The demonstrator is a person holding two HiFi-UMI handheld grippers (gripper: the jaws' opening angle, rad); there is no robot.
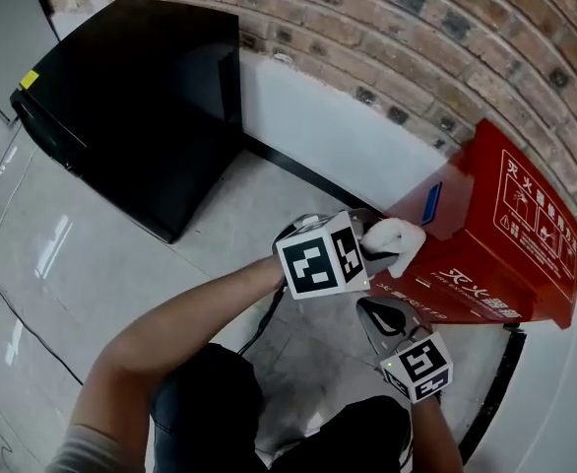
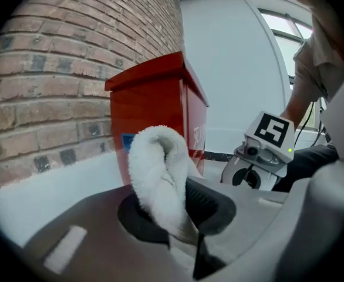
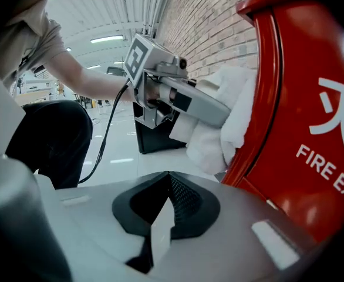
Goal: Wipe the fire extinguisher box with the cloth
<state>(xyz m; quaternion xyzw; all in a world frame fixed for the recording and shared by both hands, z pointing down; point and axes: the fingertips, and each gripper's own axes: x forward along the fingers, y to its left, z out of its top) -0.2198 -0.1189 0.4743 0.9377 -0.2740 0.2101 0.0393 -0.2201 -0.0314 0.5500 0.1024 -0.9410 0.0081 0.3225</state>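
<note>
Jaws of the left gripper [image 2: 175,213] are clenched on a white cloth [image 2: 157,175], which stands up out of them in a thick folded loop. In the right gripper view the cloth lies against the front left edge of the red fire extinguisher box [image 1: 505,235], up near its top. In the head view the bundle sits at that same corner, just beside a small blue label [image 1: 431,203] on the box's side.

The right gripper [image 3: 167,207] has its jaws pressed together with nothing between them. It hangs lower than the left one, just in front of the box's front face, where white lettering runs across the red; whether it touches the box I cannot tell.

The box stands on the floor [image 1: 121,254] with its back to a brick wall [image 1: 416,28] that has a white band along its foot. Well off to the left along that wall stands a black cabinet [image 1: 141,116]. A dark cable [image 1: 259,328] trails down from the left gripper past the person's knee.
</note>
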